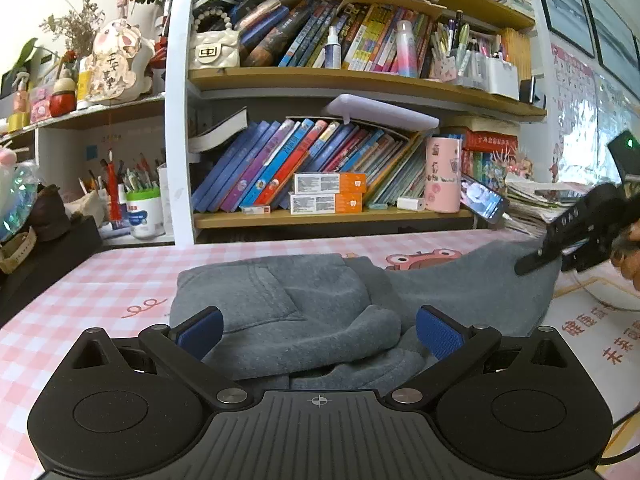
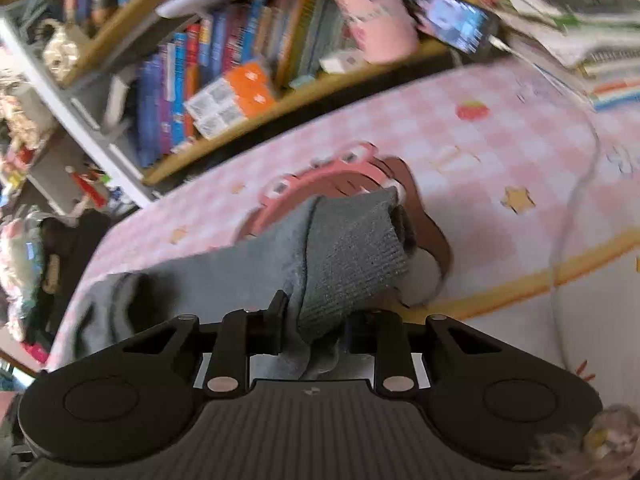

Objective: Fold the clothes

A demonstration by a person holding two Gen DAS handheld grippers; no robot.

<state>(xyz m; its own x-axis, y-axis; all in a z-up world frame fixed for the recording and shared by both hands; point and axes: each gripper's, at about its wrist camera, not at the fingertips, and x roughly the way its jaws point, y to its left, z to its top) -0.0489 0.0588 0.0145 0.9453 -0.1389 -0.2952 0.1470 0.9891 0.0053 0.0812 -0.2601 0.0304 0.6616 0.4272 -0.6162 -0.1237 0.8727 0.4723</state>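
Note:
A grey sweatshirt-like garment [image 1: 288,304] lies partly folded on the pink checked tablecloth [image 1: 100,292]. My left gripper [image 1: 319,334] is open, its blue pads [image 1: 202,330] on either side of a bunched grey fold near me. My right gripper [image 2: 314,330] is shut on the garment's ribbed cuff end [image 2: 352,252] and holds it lifted above the table. The right gripper also shows at the far right of the left wrist view [image 1: 532,262], over the garment's right end.
A bookshelf [image 1: 328,216] full of books, boxes and a pink cup [image 1: 442,176] stands behind the table. A phone [image 1: 482,198] leans at its right. Clutter and a pen pot [image 1: 144,212] sit at the left. Papers are stacked at the back right.

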